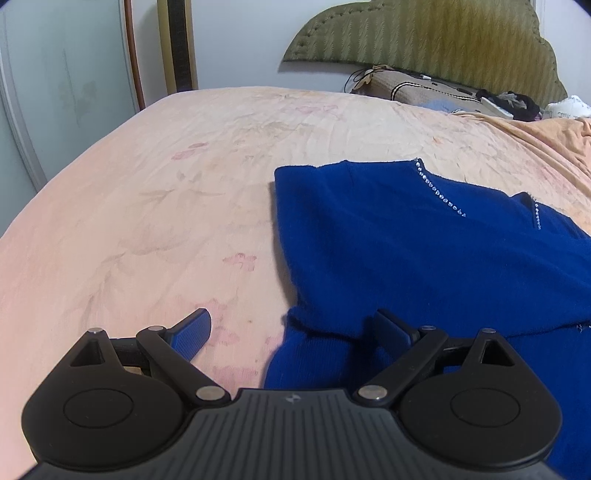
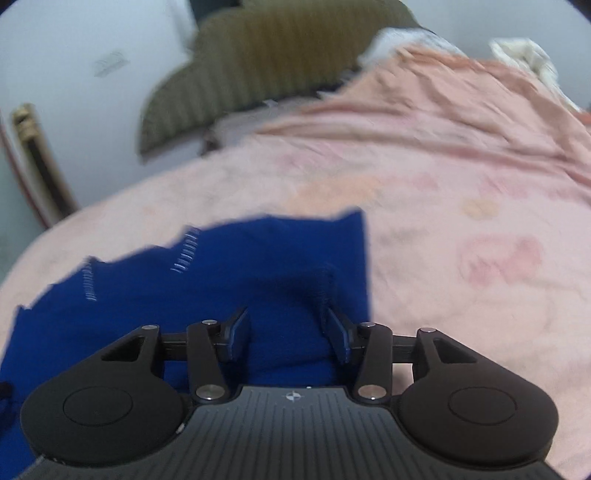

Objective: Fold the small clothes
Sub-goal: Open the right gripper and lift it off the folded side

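Left wrist view shows the blue garment (image 1: 424,251) lying on the pink bed sheet (image 1: 155,192), to the right of the frame's middle, with its near edge reaching under the left gripper (image 1: 291,332). That gripper's jaws are spread wide, one blue-padded finger over bare sheet and the other over the cloth, and nothing is pinched between them. In the right wrist view, which is blurred, the right gripper (image 2: 288,332) hangs over the garment's right part with its jaws partly apart; blue cloth lies beneath and between them, but the pads do not appear to press on it. As a judgement, the folding looks partly done: the garment's left side runs in a straight, thick edge as if a layer has been turned in, and a hemmed flap lies over the body near the right gripper, yet the piece is still broad and its neckline is exposed, so at least one more fold seems to remain, plus smoothing. The garment is a deep blue, soft, fuzzy knit with a matte nap, trimmed with rows of small sparkling stones (image 1: 439,192) along the neckline at the far side. The sheet is thin, crumpled cotton with a faded floral print. Farther off stand a quilted olive headboard (image 1: 424,33) and a pillow (image 1: 413,88) against the pale wall.
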`<action>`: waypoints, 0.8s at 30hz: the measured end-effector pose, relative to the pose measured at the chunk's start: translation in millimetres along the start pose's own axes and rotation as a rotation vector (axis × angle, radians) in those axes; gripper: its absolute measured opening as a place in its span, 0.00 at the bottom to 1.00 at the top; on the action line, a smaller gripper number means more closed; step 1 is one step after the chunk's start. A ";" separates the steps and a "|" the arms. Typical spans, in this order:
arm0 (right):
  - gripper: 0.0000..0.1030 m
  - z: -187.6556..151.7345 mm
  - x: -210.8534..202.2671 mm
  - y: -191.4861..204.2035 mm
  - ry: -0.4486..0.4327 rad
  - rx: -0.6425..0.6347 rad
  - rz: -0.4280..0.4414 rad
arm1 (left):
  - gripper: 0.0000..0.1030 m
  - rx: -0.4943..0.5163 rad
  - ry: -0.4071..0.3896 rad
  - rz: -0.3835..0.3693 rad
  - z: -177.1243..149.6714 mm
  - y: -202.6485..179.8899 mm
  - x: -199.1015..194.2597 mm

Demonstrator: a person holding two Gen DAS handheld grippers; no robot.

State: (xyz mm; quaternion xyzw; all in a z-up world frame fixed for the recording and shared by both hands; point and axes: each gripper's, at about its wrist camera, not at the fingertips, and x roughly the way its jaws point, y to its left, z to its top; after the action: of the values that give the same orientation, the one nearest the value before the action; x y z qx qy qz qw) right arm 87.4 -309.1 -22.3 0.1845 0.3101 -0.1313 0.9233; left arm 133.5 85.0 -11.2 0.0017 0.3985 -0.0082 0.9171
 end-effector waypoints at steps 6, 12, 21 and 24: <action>0.60 -0.6 -15.5 -1.4 0.000 -0.027 0.055 | 0.93 -0.009 0.004 -0.001 -3.0 1.9 -3.5; 0.64 -11.1 -27.5 -4.2 0.011 -0.032 0.030 | 0.93 0.015 0.001 -0.007 -10.3 -2.8 -14.0; 0.67 -35.4 -80.6 10.7 -0.018 -0.147 0.097 | 0.93 0.028 0.000 -0.025 -27.0 -10.4 -35.4; 0.71 -51.1 -91.9 19.2 -0.004 -0.226 0.100 | 0.93 0.041 0.002 -0.031 -35.2 -14.0 -43.2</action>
State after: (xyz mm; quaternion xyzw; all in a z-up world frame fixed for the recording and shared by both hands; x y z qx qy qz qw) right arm -3.7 -258.5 2.0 0.0942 0.3117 -0.0496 0.9442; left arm 78.0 71.9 -3.6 0.0144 0.3989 -0.0306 0.9164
